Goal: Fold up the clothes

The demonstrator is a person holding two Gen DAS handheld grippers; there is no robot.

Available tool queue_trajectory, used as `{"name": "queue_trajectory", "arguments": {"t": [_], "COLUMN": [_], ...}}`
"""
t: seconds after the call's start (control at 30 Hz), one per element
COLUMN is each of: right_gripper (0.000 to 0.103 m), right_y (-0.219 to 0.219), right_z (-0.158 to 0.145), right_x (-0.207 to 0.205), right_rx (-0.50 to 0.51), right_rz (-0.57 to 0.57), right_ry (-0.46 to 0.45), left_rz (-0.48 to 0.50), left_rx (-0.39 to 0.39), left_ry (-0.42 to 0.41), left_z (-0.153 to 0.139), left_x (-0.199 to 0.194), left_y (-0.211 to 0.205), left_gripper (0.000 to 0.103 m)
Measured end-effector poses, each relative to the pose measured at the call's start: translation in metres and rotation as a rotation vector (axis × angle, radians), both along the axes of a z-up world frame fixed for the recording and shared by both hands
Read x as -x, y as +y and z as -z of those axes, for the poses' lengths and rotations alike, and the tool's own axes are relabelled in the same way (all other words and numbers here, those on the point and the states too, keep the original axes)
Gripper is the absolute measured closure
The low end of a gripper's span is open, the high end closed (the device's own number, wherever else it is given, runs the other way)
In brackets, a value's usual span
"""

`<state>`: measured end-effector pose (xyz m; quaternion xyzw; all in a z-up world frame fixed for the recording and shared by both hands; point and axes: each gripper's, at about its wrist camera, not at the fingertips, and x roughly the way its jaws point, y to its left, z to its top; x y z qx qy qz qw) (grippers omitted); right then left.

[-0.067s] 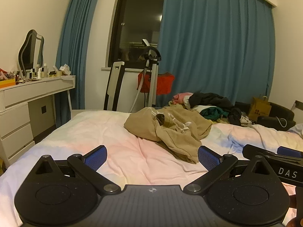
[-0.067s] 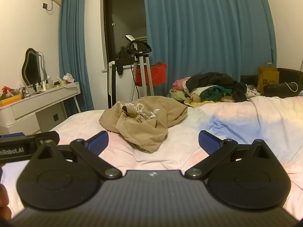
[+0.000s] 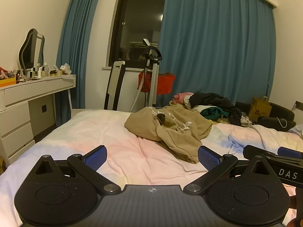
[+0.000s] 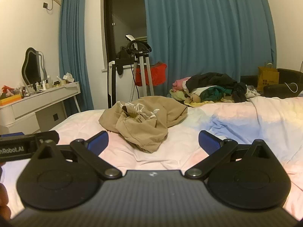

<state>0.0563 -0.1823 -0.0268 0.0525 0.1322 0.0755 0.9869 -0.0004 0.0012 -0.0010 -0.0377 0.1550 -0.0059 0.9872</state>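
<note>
so the tan garment (image 3: pixel 170 130) is lying crumpled in a heap on the bed (image 3: pixel 117 147), roughly mid-mattress, with a white print showing through the wrinkles and one lumpy end trailing toward the cameras. It's clearly not folded as it sits right now. Behind it, a separate pile of mixed clothes (image 4: pixel 210 89) is sitting at the far edge of the bed, also unfolded

The left gripper (image 3: pixel 152 158) is hovering over the sheet with its blue pads spread wide, nothing between them. Same story for the right gripper (image 4: pixel 153 141), fingers wide apart and empty, pointing at the near end of the heap. They're sitting side by side, short of the cloth

My guess is the job right now is getting this thing flattened. I'm thinking the trick is not pinching the nearest lump, since that's probably several layers bunched together. Better going for a single edge like a hem or a shoulder seam, one gripper on each side, then lifting and shaking it open before laying it flat. Can't tell from here where the hem actually is, it's too balled up
</note>
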Motion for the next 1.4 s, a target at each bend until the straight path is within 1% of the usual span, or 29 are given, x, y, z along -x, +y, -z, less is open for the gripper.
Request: {"name": "queue_trajectory", "arguments": {"t": [0.2,0.3,0.53,1.2,1.4], "right_gripper": [0.0,0.0,0.0,0.0,0.0], "right_y": [-0.0008,0.0012,-0.0032,-0.0019,-0.0058], "right_z": [-0.0004,-0.001,-0.002,-0.0027,-0.004], "right_x": [-0.0003,0.0014,-0.002,-0.0008,-0.0015], "right_rx": [0.012,0.009,0.011,0.0,-0.028], "right_rz": [0.001,0.0,0.016,0.012,0.023], "right_ry": [-0.013,-0.011,-0.008,-0.003,0.012], "left_rz": [0.003,-0.007,-0.003,-0.001,-0.005], "left_rx": [0.009,0.022,0.016,0.002,0.001], "left_ry": [0.005,0.005,0.007,0.005,0.003], "left_z": [0.0022,-0.0011,-0.0014,0.0013,0.0026], "left_x": [0.0007,-0.0026,-0.0007,0.0008,0.0005], "left_y": [0.0025,0.0002,0.004,0.0012,0.0008], "left_gripper": [0.0,0.0,0.0,0.0,0.0]}}
